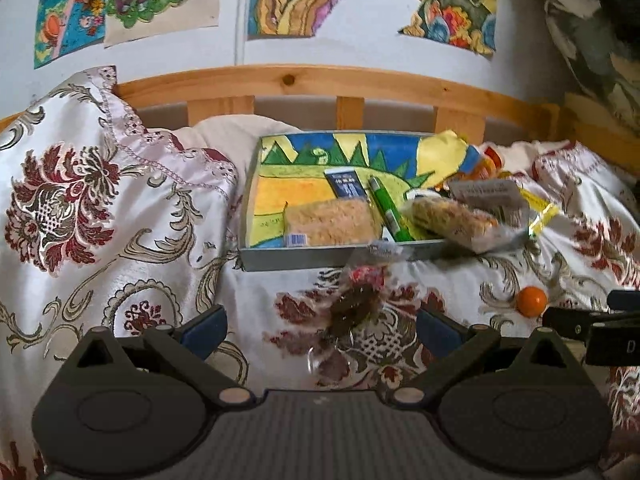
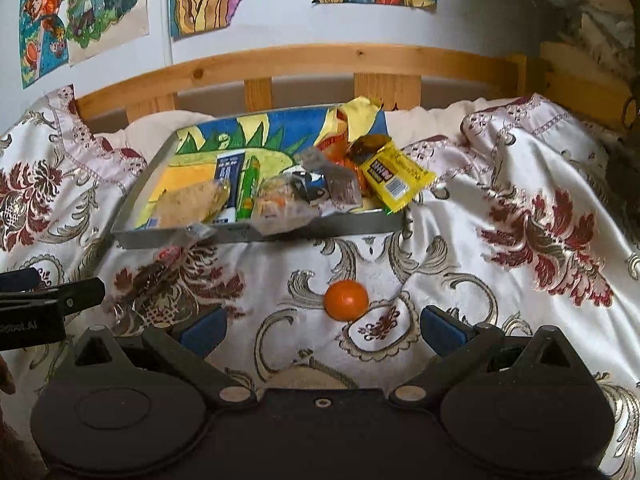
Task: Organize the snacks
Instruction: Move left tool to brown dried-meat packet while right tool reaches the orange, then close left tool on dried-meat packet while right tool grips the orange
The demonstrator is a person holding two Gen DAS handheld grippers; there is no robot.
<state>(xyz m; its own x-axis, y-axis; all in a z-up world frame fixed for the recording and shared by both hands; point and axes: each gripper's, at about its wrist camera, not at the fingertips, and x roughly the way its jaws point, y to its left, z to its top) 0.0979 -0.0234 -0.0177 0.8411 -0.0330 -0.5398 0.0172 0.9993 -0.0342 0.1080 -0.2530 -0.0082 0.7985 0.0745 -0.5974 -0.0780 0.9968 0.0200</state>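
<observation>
Lying loose ahead of the jaws, two snacks are seen outside the tray (image 1: 340, 258): a dark wrapped snack (image 1: 356, 300) between the left gripper (image 1: 322, 330) fingers, an orange (image 2: 346, 300) just ahead of the right gripper (image 2: 323, 330). Both jaws are spread apart, empty. Wrapper is judged crinkly, light, slippery; best pinched mid-body. Orange is judged firm, prone to rolling. No print is readable.
</observation>
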